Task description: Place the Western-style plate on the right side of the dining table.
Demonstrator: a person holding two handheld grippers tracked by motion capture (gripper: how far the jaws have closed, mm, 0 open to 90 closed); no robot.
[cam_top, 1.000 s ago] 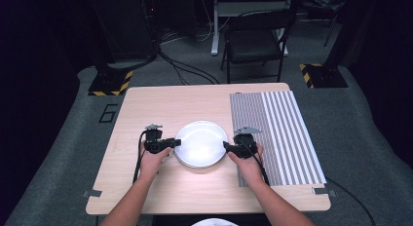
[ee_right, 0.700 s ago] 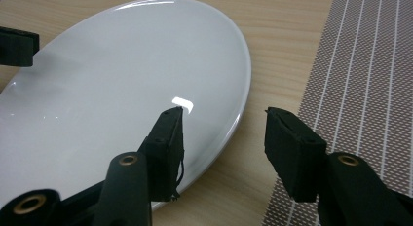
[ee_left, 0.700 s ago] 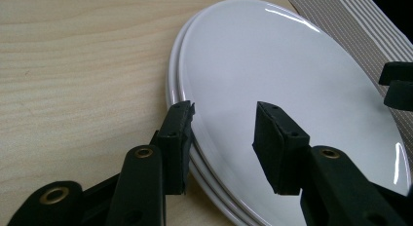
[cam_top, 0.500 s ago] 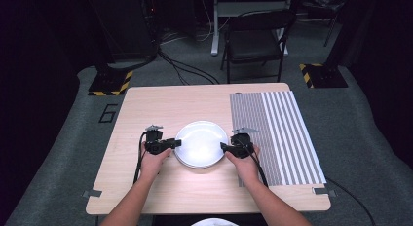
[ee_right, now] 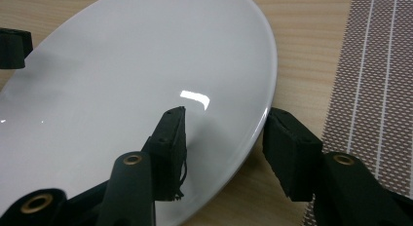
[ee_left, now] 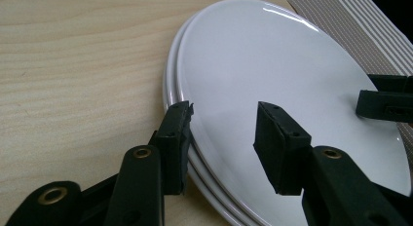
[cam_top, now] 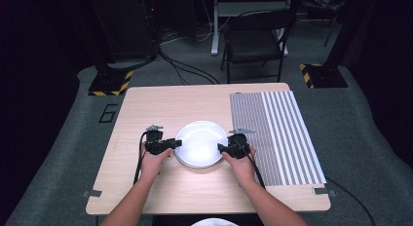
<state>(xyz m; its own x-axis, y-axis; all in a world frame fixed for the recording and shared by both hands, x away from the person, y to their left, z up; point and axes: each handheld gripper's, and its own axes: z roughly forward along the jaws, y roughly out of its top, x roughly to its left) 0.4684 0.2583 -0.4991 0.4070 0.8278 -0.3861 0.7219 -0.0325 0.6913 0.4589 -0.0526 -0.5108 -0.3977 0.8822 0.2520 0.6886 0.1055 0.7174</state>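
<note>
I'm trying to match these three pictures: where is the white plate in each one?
High view: the white plate lies mid-table, between both grippers.
Left gripper view: it spreads across the centre and right.
Right gripper view: it covers the left and centre.
Shared landmark: the striped mat, beside the plate.

So there are two white plates [ee_left: 292, 60] stacked, one striped mat [cam_top: 277, 133], one desk [cam_top: 165, 109], one chair [cam_top: 255, 41].
</note>
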